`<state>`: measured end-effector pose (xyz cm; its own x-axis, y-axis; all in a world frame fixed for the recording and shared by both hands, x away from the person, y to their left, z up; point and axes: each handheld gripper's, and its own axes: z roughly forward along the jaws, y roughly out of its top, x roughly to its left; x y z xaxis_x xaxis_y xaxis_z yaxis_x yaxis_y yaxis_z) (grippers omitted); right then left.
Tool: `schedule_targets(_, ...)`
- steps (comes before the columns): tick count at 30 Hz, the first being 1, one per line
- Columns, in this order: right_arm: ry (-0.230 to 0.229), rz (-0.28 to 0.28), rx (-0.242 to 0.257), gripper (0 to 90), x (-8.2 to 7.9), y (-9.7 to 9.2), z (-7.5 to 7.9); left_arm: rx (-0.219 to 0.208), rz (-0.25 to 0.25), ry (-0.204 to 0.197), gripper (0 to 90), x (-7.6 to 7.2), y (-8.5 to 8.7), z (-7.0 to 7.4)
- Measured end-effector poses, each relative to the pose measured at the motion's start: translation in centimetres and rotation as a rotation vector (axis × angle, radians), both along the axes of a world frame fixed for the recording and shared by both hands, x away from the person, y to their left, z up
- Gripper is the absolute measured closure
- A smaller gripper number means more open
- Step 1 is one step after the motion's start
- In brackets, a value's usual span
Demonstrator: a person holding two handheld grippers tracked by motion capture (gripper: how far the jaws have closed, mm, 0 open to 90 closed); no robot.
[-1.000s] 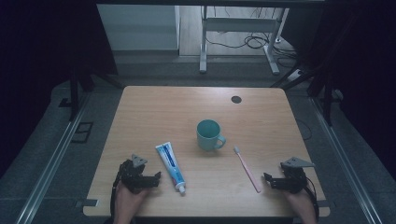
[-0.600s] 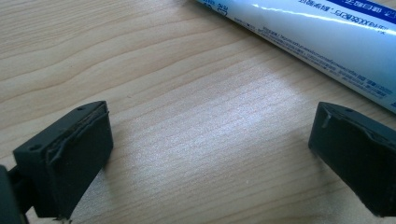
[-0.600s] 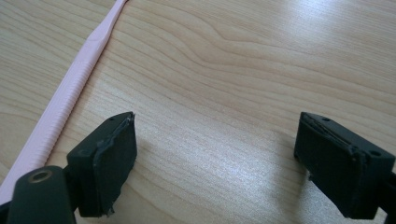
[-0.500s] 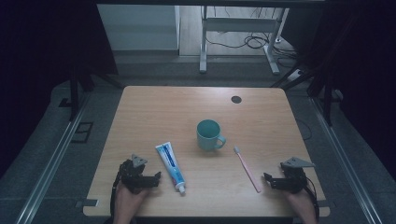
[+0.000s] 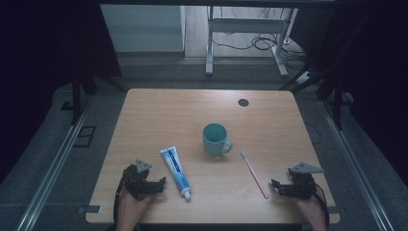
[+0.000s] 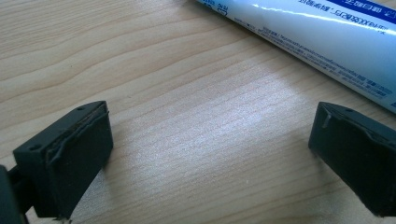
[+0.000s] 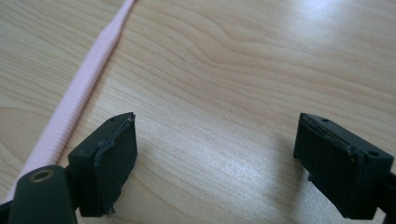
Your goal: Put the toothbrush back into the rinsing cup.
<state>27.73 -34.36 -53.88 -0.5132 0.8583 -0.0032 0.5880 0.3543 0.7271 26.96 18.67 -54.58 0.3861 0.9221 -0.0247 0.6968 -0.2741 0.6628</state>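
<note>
Wooden table (image 5: 159, 115), teal mug (image 5: 215, 138) mid-table, toothpaste tube (image 5: 175, 172) just R of L gripper (image 5: 162, 183), jaws wide apart, empty, pink toothbrush (image 5: 255, 175) near R gripper (image 5: 274, 184), jaws apart too, nothing held

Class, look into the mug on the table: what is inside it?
The mug stands upright, and its teal inside wall and part of its floor look bare. The near rim hides the rest of the floor, so something small there cannot be ruled out.

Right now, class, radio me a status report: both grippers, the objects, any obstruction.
Left gripper open, beside toothpaste tube. Right gripper open, near pink toothbrush. Teal mug upright between them. Nothing in the way.
</note>
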Motion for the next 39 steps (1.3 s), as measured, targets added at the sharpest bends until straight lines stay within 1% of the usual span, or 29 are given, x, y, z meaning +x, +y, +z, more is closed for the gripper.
schedule_targets(1, 0.000, 0.000, 0.000, 13.5, 0.0, 0.0, 0.0, 0.000, 0.000, 0.000, 0.0, 0.0, 0.0, 0.0)
schedule_targets(2, -0.013, 0.001, 0.007, 13.5, -0.1, 0.0, 0.2, -0.001, 0.000, 0.000, 0.0, 0.0, 0.0, 0.0)
schedule_targets(3, -0.016, 0.001, 0.008, 13.5, -0.1, 0.0, 0.3, 0.000, 0.000, 0.000, 0.0, 0.0, 0.0, 0.0)
schedule_targets(8, -0.018, 0.004, 0.017, 13.5, -0.2, -0.2, 0.5, -0.001, 0.001, 0.001, 0.0, 0.0, 0.0, 0.0)
schedule_targets(9, -0.012, 0.006, 0.028, 13.6, -0.2, -0.2, 0.6, 0.000, 0.000, 0.000, 0.0, 0.0, 0.0, 0.0)
schedule_targets(11, -0.009, 0.006, 0.031, 13.9, -0.2, -0.2, 0.7, 0.000, 0.000, 0.000, 0.0, 0.0, 0.0, 0.0)
schedule_targets(12, 0.002, 0.005, 0.042, 14.1, -0.3, -0.2, 0.9, 0.000, 0.000, 0.000, 0.0, 0.0, 0.0, 0.0)
schedule_targets(14, 0.008, 0.003, 0.046, 14.3, -0.4, -0.1, 1.1, 0.000, 0.000, 0.000, 0.0, 0.0, 0.0, 0.0)
schedule_targets(15, 0.023, 0.005, 0.065, 14.4, -0.4, 0.0, 1.3, -0.001, 0.000, 0.000, 0.0, 0.0, 0.0, 0.0)
schedule_targets(17, 0.028, 0.005, 0.073, 14.3, -0.5, 0.0, 1.4, -0.001, 0.000, 0.000, 0.0, 0.0, 0.0, 0.0)
schedule_targets(18, 0.039, 0.014, 0.083, 13.6, -0.6, 0.0, 1.6, -0.001, 0.000, 0.000, 0.0, 0.0, 0.0, 0.0)
schedule_targets(20, 0.039, 0.025, 0.091, 13.5, -0.7, 0.2, 1.8, -0.001, 0.000, 0.000, 0.0, 0.0, 0.0, 0.0)
schedule_targets(22, 0.045, 0.027, 0.080, 25.4, -0.9, 0.6, 2.1, -0.001, 0.001, 0.000, 0.0, 0.0, 0.0, 0.0)
schedule_targets(24, 0.045, 0.042, 0.085, 39.4, -1.1, 0.8, 2.3, -0.001, 0.001, 0.000, 0.0, 0.0, 0.0, 0.0)
schedule_targets(25, 0.045, 0.042, 0.085, 39.4, -1.1, 0.8, 2.3, -0.002, 0.001, 0.000, 0.0, 0.0, 0.0, 0.0)
schedule_targets(26, 0.046, 0.055, 0.084, 45.9, -1.1, 0.9, 2.3, -0.001, 0.001, 0.000, 0.0, 0.0, 0.0, 0.0)
schedule_targets(28, 0.031, 0.087, 0.058, 58.6, -1.4, 1.3, 2.4, -0.002, 0.001, 0.001, 0.0, 0.0, 0.0, 0.0)
schedule_targets(29, 0.031, 0.087, 0.058, 58.6, -1.4, 1.3, 2.4, -0.002, 0.001, 0.001, 0.0, 0.0, 0.0, 0.0)
schedule_targets(30, 0.034, 0.099, 0.061, 65.5, -1.5, 1.6, 2.4, -0.001, 0.001, 0.000, 0.0, 0.0, 0.0, 0.0)
schedule_targets(31, 0.034, 0.099, 0.061, 65.5, -1.5, 1.6, 2.4, -0.001, 0.001, 0.000, 0.0, 0.0, 0.0, 0.0)
schedule_targets(32, 0.035, 0.119, 0.069, 71.7, -1.5, 1.8, 2.4, -0.001, 0.002, 0.000, 0.0, 0.0, 0.0, 0.0)
schedule_targets(33, 0.036, 0.127, 0.069, 73.8, -1.6, 2.0, 2.4, -0.001, 0.001, 0.000, 0.0, 0.0, 0.0, 0.0)
schedule_targets(34, 0.036, 0.127, 0.069, 73.8, -1.6, 2.0, 2.4, -0.001, 0.001, 0.000, 0.0, 0.0, 0.0, 0.0)
schedule_targets(35, 0.045, 0.155, 0.076, 78.6, -1.7, 2.4, 2.4, -0.001, 0.001, 0.000, 0.0, 0.0, 0.0, 0.0)
schedule_targets(36, 0.050, 0.169, 0.073, 79.9, -1.7, 2.6, 2.3, -0.001, 0.001, 0.000, 0.0, 0.0, 0.0, 0.0)
schedule_targets(38, 0.054, 0.174, 0.070, 80.8, -1.7, 2.8, 2.3, -0.002, 0.000, 0.001, 0.0, 0.0, 0.0, 0.0)
schedule_targets(39, 0.066, 0.192, 0.064, 82.2, -1.7, 3.1, 2.1, -0.001, 0.001, 0.000, 0.0, 0.0, 0.0, 0.0)
